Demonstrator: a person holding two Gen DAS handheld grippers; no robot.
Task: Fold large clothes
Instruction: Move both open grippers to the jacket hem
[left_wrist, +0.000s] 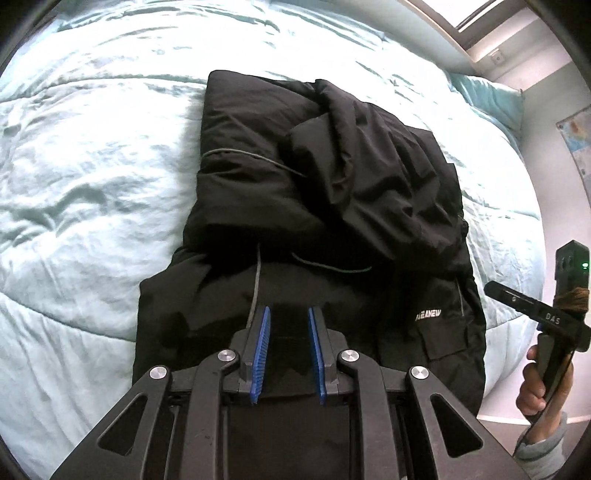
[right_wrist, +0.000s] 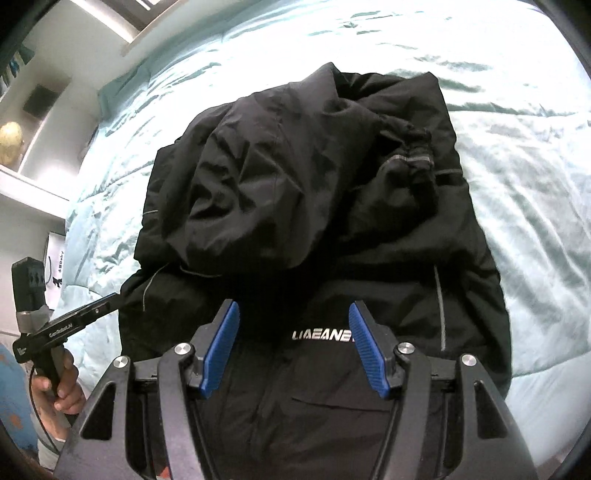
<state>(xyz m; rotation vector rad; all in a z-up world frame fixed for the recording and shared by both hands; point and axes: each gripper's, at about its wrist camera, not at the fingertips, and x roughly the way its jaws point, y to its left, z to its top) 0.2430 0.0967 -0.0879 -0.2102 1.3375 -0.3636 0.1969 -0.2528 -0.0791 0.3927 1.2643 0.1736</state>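
Note:
A large black padded jacket (left_wrist: 314, 206) lies on the bed, partly folded, with its sleeves and hood bunched on top; it also fills the right wrist view (right_wrist: 314, 192). White lettering (right_wrist: 321, 335) shows on its chest. My left gripper (left_wrist: 290, 314) hovers over the jacket's near end, blue pads a little apart, holding nothing. My right gripper (right_wrist: 293, 310) hovers over the same end, pads wide apart and empty. The right gripper's body also shows at the right edge of the left wrist view (left_wrist: 554, 317), and the left gripper's body at the left of the right wrist view (right_wrist: 55, 328).
A pale teal quilt (left_wrist: 92, 184) covers the bed all around the jacket. A teal pillow (left_wrist: 487, 99) lies at the far corner by a window ledge. White shelves (right_wrist: 33, 177) with a yellow globe (right_wrist: 11, 142) stand beside the bed.

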